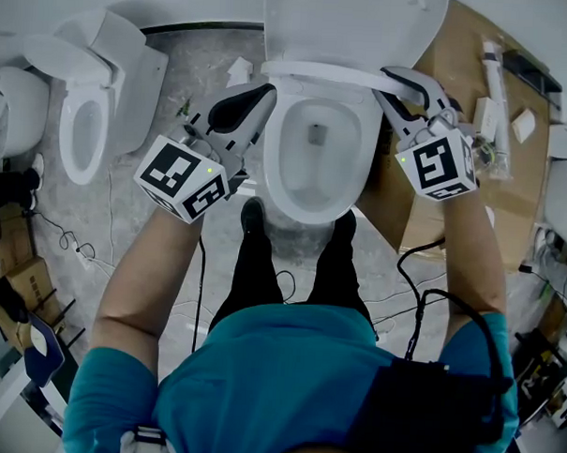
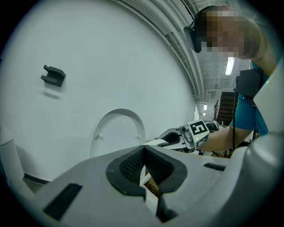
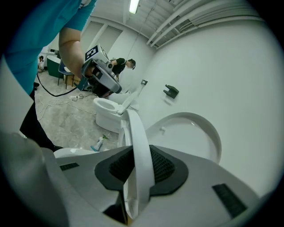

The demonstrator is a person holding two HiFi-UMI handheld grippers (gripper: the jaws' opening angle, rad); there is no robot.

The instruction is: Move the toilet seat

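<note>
The white toilet seat (image 1: 328,73) is raised off the bowl rim (image 1: 276,174) and tilts up toward the open lid (image 1: 353,22). My left gripper (image 1: 263,96) is at the seat's left end. In the left gripper view its jaws are closed on a thin white edge of the seat (image 2: 148,186). My right gripper (image 1: 394,90) grips the seat's right side. In the right gripper view the seat ring (image 3: 140,150) runs upright between the pads (image 3: 162,166), which press on it. The lid (image 3: 191,135) stands behind against the wall.
A second toilet (image 1: 86,128) stands to the left and another white fixture (image 1: 12,110) lies beyond it. Cardboard (image 1: 469,69) with loose parts lies on the right. Cables (image 1: 85,250) trail on the floor. The person's feet (image 1: 251,215) stand before the bowl.
</note>
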